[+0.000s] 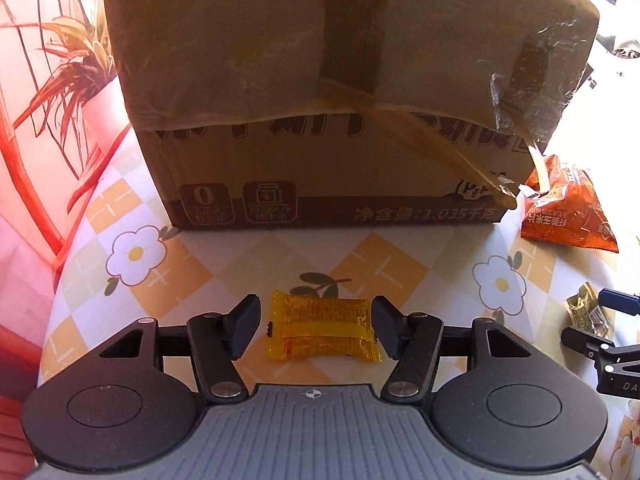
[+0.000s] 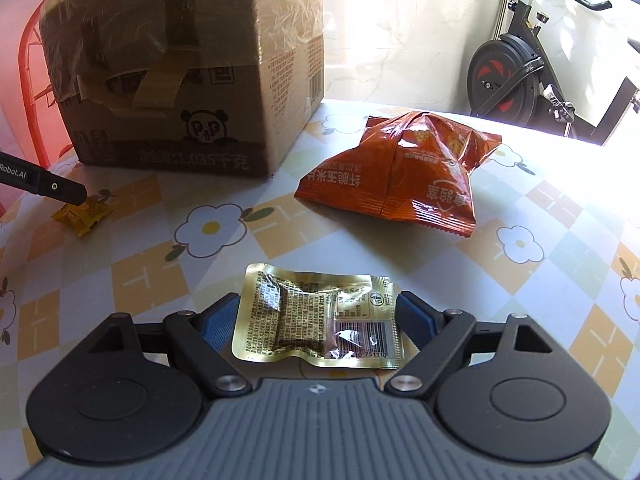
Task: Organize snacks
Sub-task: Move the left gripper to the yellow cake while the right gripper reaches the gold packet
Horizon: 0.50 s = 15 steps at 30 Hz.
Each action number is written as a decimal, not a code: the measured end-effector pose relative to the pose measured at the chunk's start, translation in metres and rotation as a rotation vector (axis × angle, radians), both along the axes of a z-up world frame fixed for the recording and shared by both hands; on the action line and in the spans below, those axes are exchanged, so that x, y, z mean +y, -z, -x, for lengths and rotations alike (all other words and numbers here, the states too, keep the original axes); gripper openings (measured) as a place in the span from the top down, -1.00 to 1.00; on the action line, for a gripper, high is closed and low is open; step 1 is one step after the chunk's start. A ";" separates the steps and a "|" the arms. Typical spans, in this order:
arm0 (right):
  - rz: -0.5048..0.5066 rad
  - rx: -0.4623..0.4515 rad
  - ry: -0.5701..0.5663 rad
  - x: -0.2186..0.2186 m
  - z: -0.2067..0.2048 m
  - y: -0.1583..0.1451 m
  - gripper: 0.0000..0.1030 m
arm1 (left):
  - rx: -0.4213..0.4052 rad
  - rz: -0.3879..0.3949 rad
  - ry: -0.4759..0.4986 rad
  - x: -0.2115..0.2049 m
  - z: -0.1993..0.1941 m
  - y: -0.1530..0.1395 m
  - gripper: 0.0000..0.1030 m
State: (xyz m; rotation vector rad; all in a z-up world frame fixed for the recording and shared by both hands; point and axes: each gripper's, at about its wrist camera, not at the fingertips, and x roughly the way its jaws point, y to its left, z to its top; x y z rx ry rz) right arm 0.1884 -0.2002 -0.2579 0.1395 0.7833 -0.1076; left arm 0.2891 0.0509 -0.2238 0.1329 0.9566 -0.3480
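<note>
The table [image 2: 520, 168], covered in a checked cloth with flowers, is carrying everything. A cardboard box [image 1: 320, 80] is standing on it, a flap hanging down its front with loose tape. An orange bag [image 2: 400, 176] is lying just right of the box, apart from it. Nearer the right gripper [image 2: 316, 316], a gold packet [image 2: 316, 316] is lying flat on the table between the blue pads; the jaws are standing wide apart, with the left pad at the packet's edge and the right pad just clear of it. In front of the box, the left gripper [image 1: 314, 328] is straddling a yellow candy [image 1: 320, 328]; its jaws are apart, with narrow gaps showing on both sides, the candy resting on the table.
</note>
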 end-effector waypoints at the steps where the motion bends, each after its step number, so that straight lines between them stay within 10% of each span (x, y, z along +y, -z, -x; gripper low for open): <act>1: -0.004 0.001 0.003 -0.002 0.001 0.000 -0.67 | 0.010 0.001 -0.010 -0.001 -0.002 0.005 -0.24; 15: -0.031 -0.004 0.073 -0.027 0.018 -0.001 -0.65 | 0.031 0.012 0.037 -0.058 0.016 0.023 -0.31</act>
